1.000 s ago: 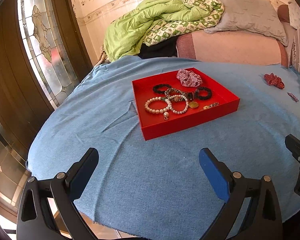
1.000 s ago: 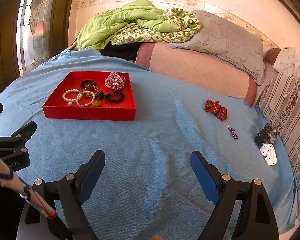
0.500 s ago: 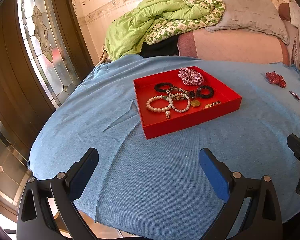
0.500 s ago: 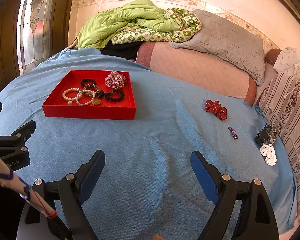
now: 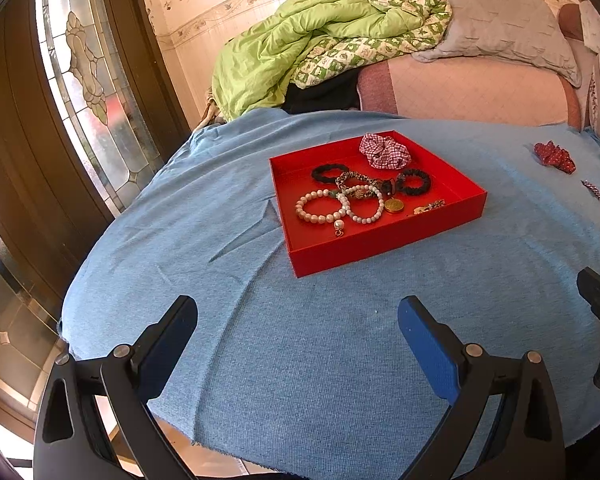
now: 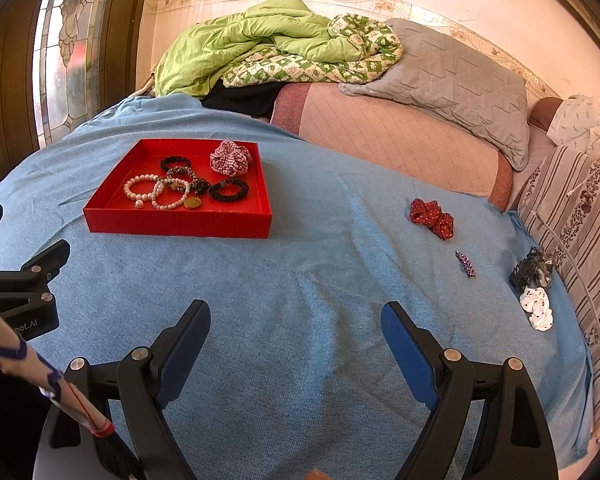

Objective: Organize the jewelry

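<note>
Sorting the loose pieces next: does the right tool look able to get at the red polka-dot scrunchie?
Probably yes: the right tool is open and empty, with only bare blue cloth between it and the red polka-dot scrunchie.

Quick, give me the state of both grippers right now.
Left gripper: open, fingers wide apart, holding nothing.
Right gripper: open, fingers wide apart, holding nothing.

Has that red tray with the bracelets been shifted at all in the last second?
No. The red tray sits at the same spot on the blue cloth, equally far from the red scrunchie.
</note>
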Available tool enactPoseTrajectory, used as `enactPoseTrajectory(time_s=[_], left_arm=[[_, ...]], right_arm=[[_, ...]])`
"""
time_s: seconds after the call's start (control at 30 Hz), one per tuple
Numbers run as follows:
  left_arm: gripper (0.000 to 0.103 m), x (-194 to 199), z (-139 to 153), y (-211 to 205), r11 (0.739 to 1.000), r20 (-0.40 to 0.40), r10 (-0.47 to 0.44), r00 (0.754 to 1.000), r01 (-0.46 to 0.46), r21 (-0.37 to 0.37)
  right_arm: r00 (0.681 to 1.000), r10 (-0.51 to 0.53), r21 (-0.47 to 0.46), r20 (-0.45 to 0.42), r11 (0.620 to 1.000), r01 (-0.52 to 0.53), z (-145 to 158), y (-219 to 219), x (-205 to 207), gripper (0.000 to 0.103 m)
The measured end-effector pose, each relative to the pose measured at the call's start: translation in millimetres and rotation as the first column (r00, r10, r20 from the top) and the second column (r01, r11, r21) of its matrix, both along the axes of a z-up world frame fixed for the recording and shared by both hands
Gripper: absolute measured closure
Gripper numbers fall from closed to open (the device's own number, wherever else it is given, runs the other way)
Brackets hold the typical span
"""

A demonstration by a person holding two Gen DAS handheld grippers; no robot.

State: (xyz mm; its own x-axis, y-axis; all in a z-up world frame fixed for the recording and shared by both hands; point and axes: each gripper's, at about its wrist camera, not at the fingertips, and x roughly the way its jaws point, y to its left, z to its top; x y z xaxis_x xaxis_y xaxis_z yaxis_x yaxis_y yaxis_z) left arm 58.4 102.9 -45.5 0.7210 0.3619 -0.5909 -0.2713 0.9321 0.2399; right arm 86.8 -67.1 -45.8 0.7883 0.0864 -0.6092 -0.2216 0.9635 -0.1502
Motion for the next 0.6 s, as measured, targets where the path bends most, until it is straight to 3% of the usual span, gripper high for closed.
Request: enactPoseTrajectory(time_s=[0.6], left_arm=[[0.003, 10, -7, 1, 1.000, -0.059, 0.015, 0.998, -0.016, -0.018]], right_arm=[[1.000, -0.007, 0.004, -0.019, 1.000, 0.007, -6, -8, 2, 0.013]])
